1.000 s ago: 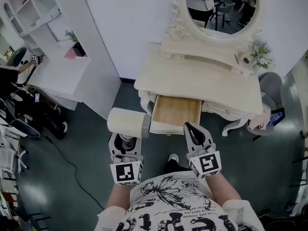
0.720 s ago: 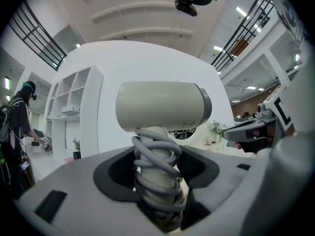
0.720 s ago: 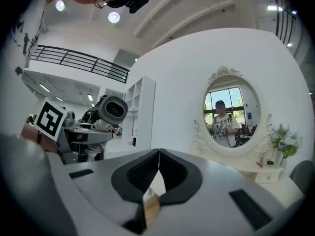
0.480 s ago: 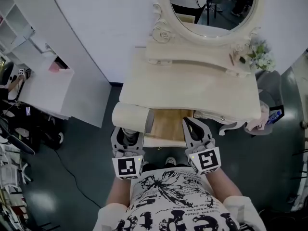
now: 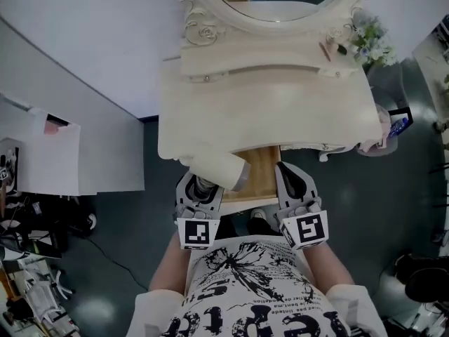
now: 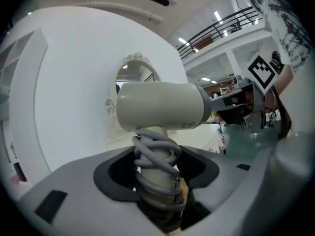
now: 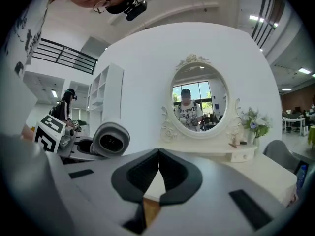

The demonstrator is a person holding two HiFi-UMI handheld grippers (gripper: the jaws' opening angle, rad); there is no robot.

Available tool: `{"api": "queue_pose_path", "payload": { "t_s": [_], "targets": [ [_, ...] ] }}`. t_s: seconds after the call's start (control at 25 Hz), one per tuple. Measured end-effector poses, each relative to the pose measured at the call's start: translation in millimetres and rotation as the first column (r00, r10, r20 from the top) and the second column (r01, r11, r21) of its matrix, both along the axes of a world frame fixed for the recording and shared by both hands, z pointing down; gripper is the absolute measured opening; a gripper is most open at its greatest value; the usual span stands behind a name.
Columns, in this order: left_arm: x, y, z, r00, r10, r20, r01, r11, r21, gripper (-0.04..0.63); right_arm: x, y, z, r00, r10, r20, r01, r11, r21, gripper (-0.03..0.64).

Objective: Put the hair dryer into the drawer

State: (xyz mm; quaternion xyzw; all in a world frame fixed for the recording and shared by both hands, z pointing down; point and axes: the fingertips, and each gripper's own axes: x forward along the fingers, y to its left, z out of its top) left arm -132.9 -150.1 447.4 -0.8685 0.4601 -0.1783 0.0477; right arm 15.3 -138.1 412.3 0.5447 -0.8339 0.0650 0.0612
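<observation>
From the head view: the left gripper (image 5: 201,187) is carrying the hair dryer (image 5: 219,168), barrel lying crosswise with its nozzle toward three o'clock, right at the front edge of the dressing table (image 5: 266,114). The open drawer (image 5: 262,175) sits just beyond, at about two o'clock from the dryer, so I'd say the approach is lined up but the drop isn't made yet. The right gripper (image 5: 290,175) hovers at the drawer's three o'clock side, carrying nothing.

Left gripper view now: the jaws are clamped on the dryer's handle (image 6: 156,168), over the grey cord (image 6: 155,151) coiled round it. Smart, that; one pinch keeps the cord from trailing. The barrel stands at twelve o'clock above the jaws.

Right gripper view: jaws pressed together, nothing between them, facing the mirror (image 7: 199,100) at one o'clock. The dryer's nozzle shows at ten o'clock. My guess: it's kept free for the drawer front.
</observation>
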Motion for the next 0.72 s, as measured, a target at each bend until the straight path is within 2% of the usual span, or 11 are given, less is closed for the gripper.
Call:
{"api": "queue_pose_path", "payload": {
  "t_s": [0.16,0.32,0.44,0.56,0.72],
  "targets": [
    [12,-4,45,0.987,0.149,0.066,-0.142,0.985,-0.1,0.255,2,-1,24,0.997,0.079,-0.014,-0.079,0.996,-0.049,0.017],
    [27,-3,94,0.95,0.293,0.11,-0.267,0.943,-0.2,0.255,5,0,50,0.989,0.144,-0.024,-0.146,0.984,-0.101,0.017],
    [42,2,133,0.917,0.38,0.12,-0.336,0.899,-0.28,0.255,10,7,73,0.983,0.18,-0.025,-0.181,0.974,-0.139,0.017],
    [58,9,169,0.884,0.455,0.11,-0.387,0.843,-0.374,0.255,17,14,93,0.979,0.201,-0.029,-0.203,0.962,-0.182,0.017],
    [74,15,211,0.827,0.544,0.142,-0.431,0.775,-0.463,0.255,31,25,113,0.969,0.244,-0.028,-0.244,0.942,-0.232,0.017]
  ]
}}
